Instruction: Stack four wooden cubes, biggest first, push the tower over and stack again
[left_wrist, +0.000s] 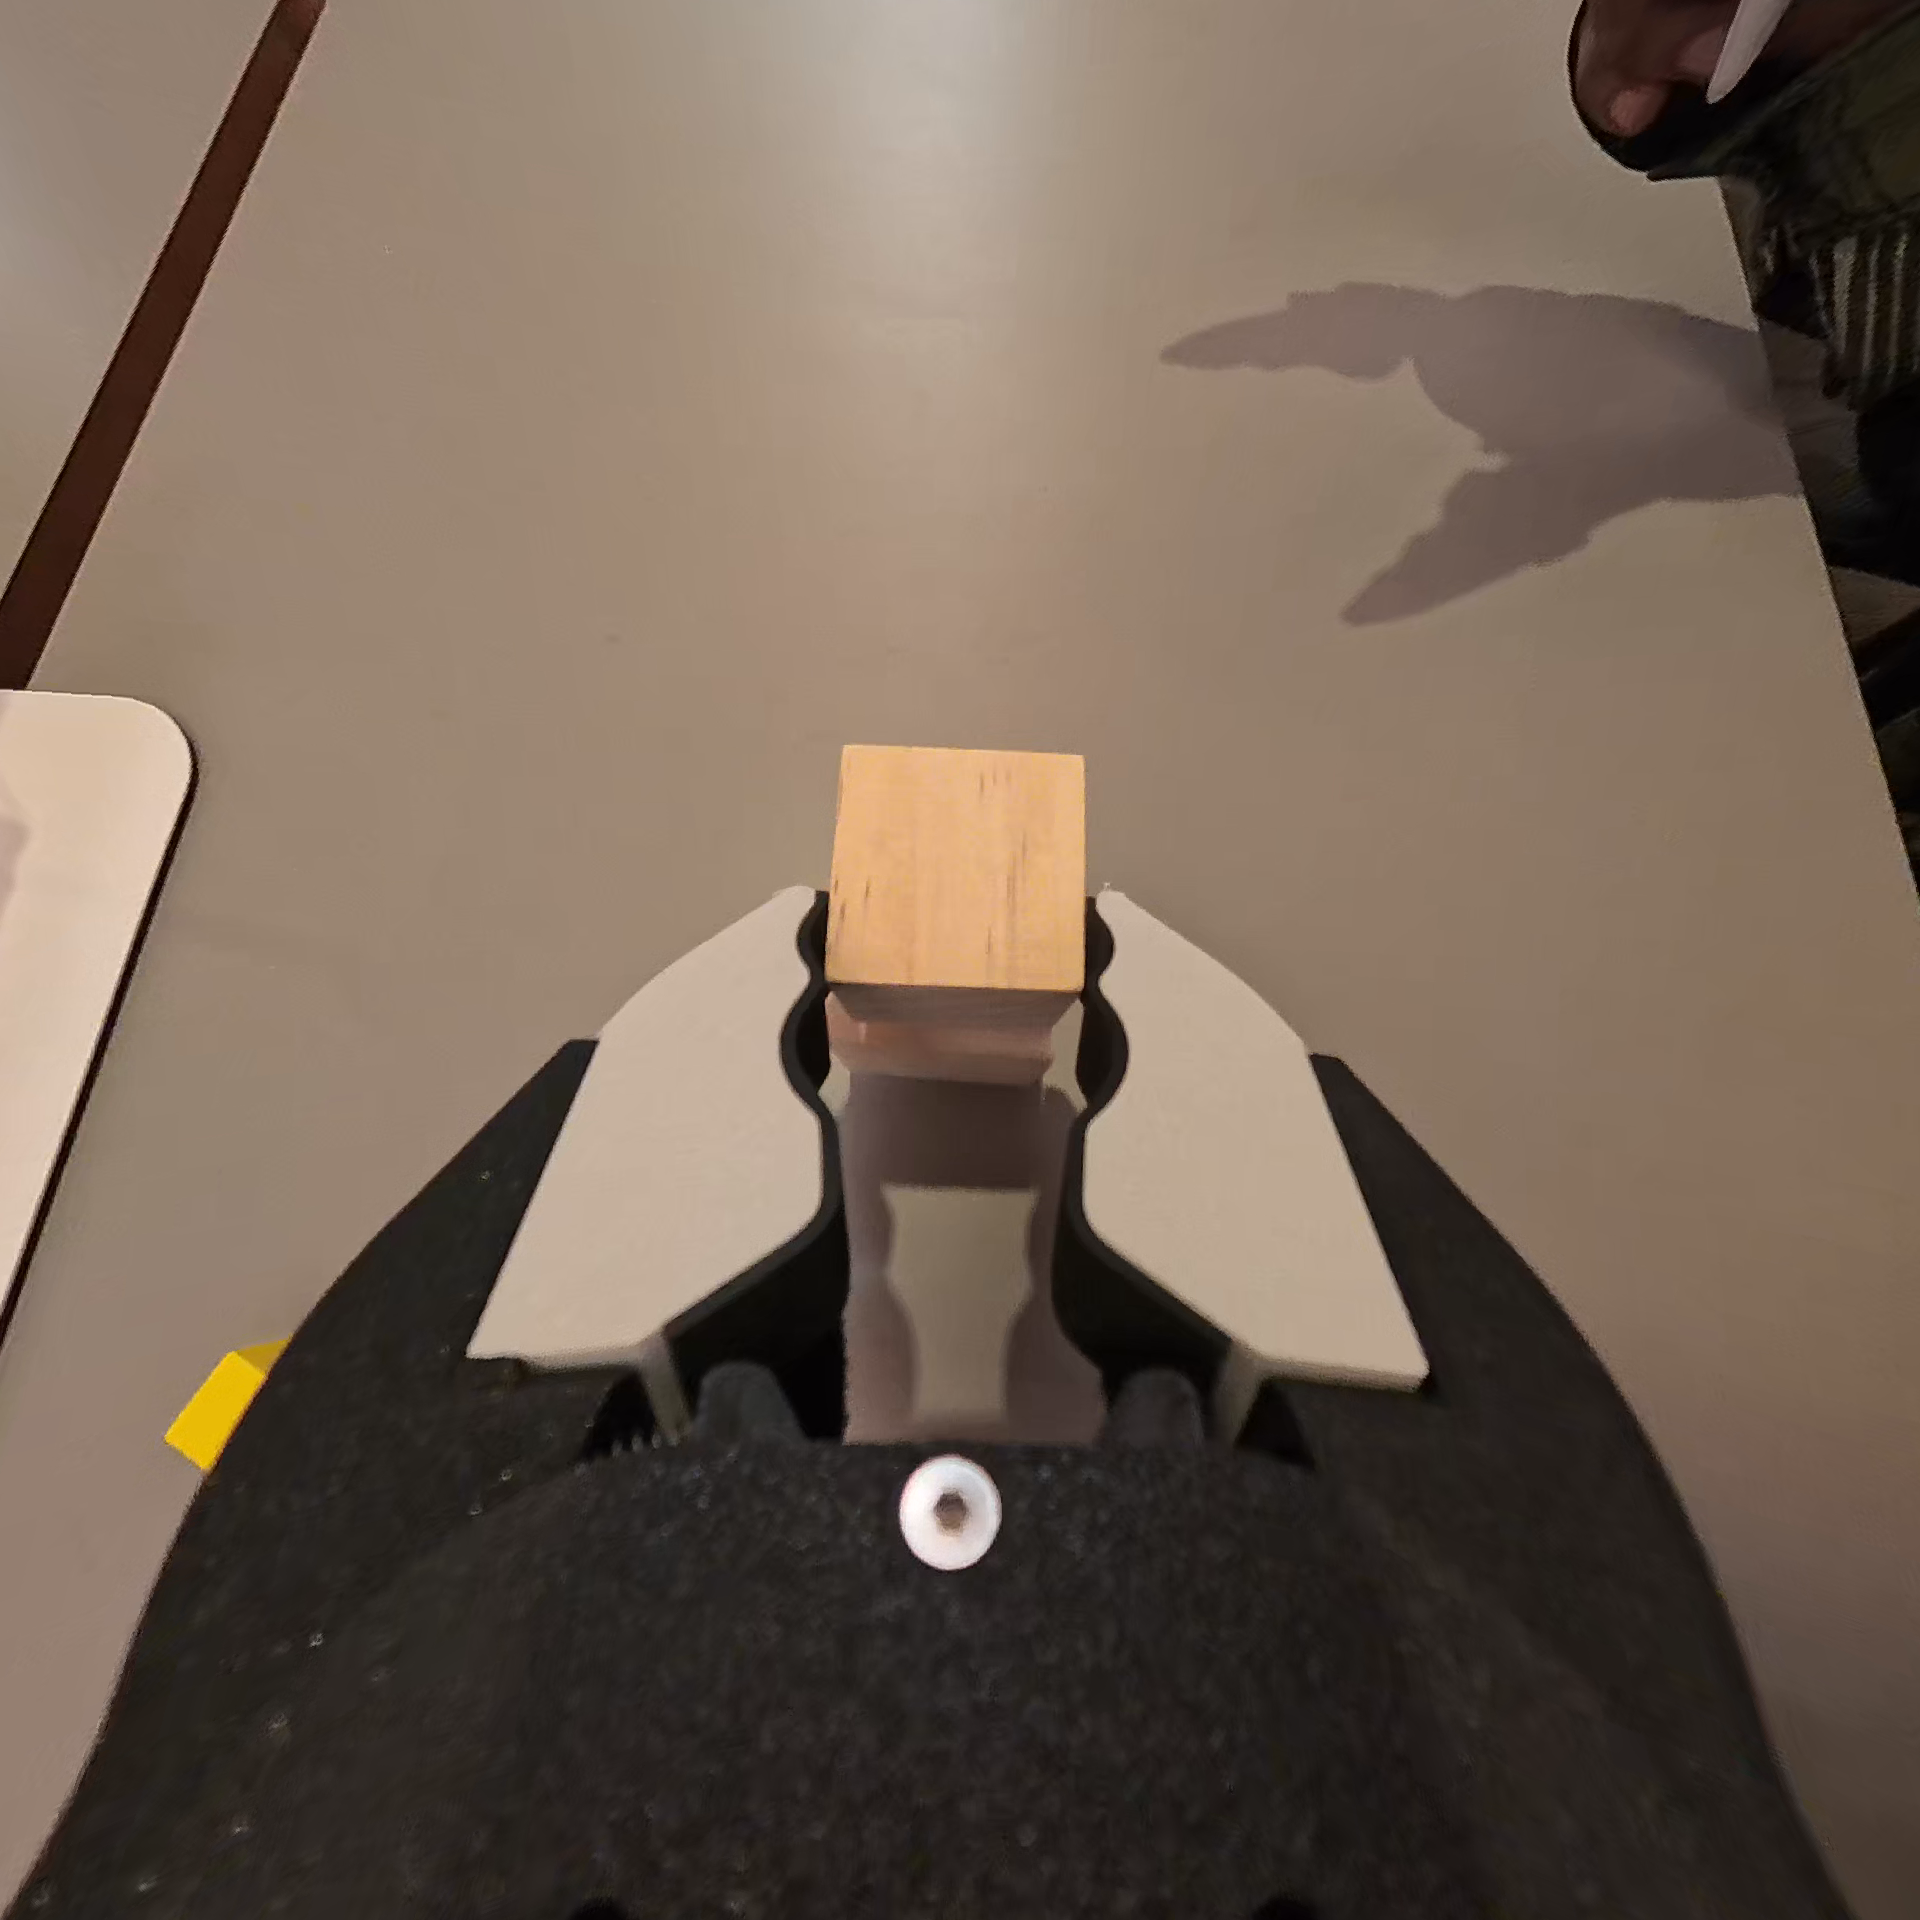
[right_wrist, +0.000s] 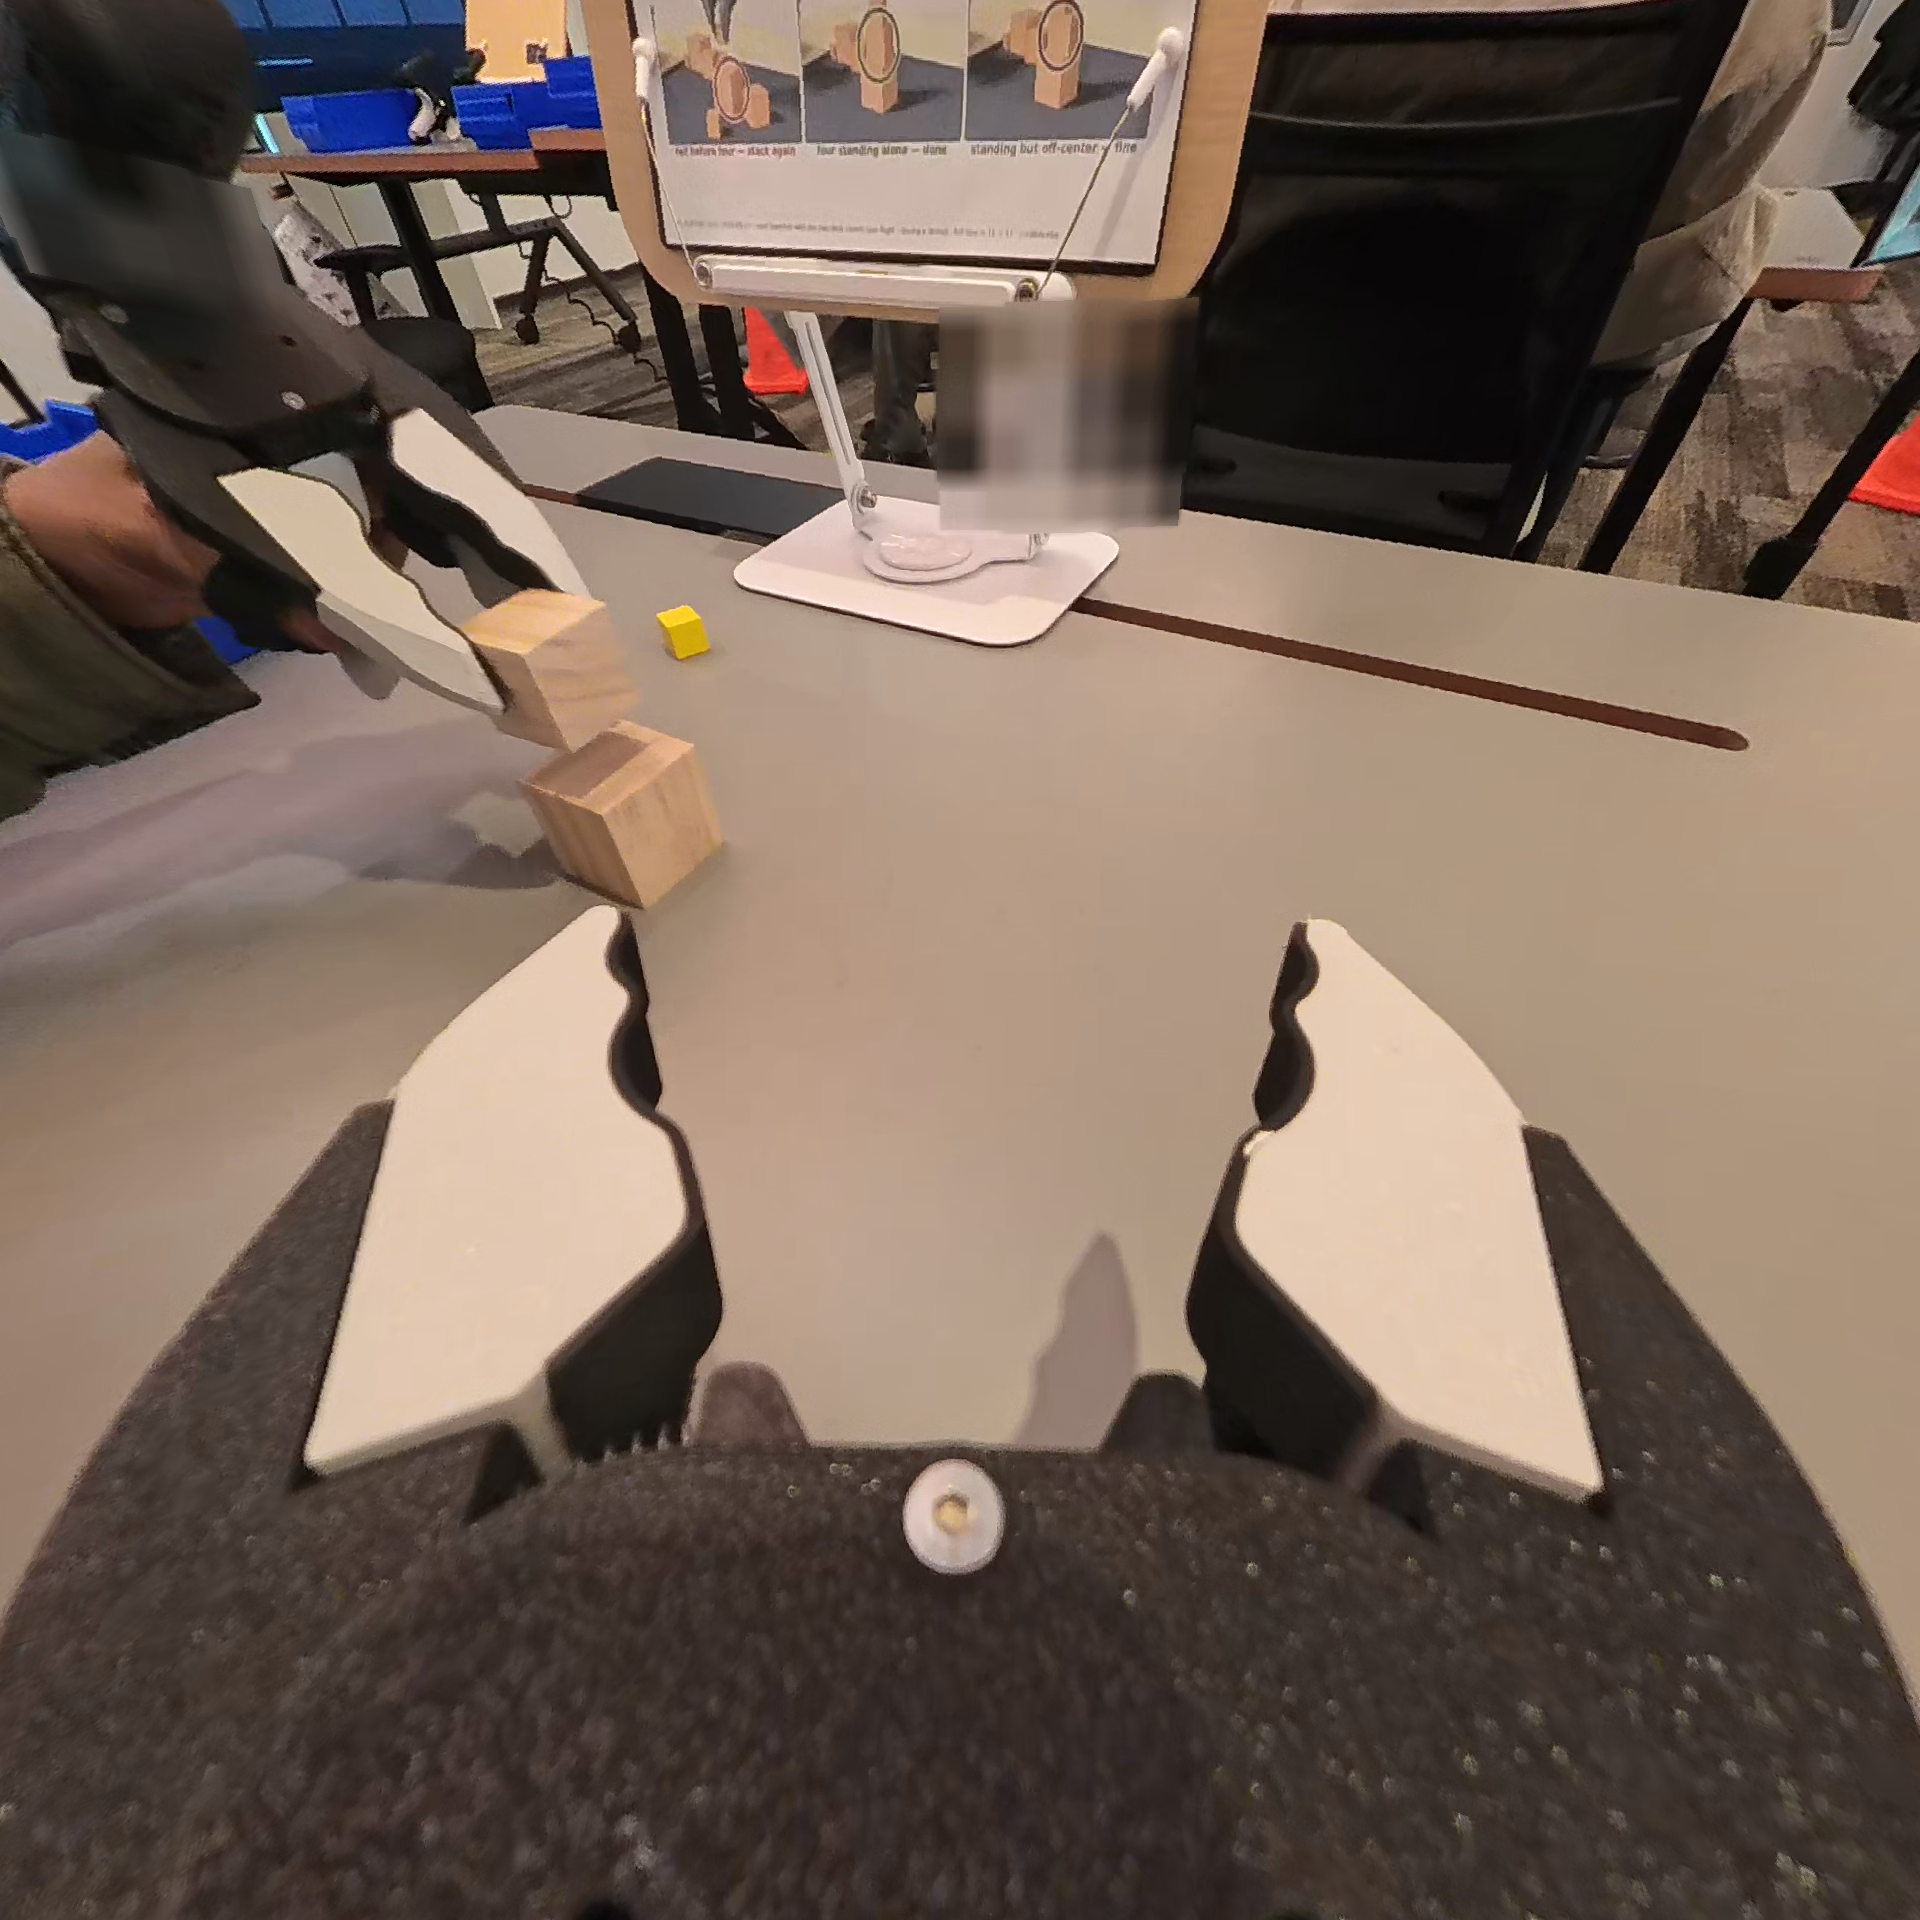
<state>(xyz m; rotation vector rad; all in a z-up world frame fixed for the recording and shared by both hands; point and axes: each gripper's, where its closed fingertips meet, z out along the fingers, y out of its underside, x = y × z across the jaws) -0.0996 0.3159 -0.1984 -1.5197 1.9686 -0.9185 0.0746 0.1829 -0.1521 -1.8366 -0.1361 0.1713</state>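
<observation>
The left tongs (left_wrist: 956, 935) are gripping a wooden block (left_wrist: 958, 868) between their 2 tips, the jaws closed onto its sides. Directly beneath the tips, a larger block (right_wrist: 629, 821) is resting on the grey table (left_wrist: 1039, 468); the held block is hanging tilted just above it, and whether 1 corner is touching cannot be told. The right tongs (right_wrist: 961, 997) are waiting with jaws spread wide, holding nothing, the larger block lying just beyond their left tip. A small yellow cube (right_wrist: 683, 632) is sitting farther ahead, near a white stand base (right_wrist: 935, 582). Only 2 wooden blocks are showing, so the stack is probably at its 2nd layer. To place well, the holder should be levelling the gripped block, centring it over the lower face, lowering it flat, then parting the jaws slowly so neither tip drags it sideways.
</observation>
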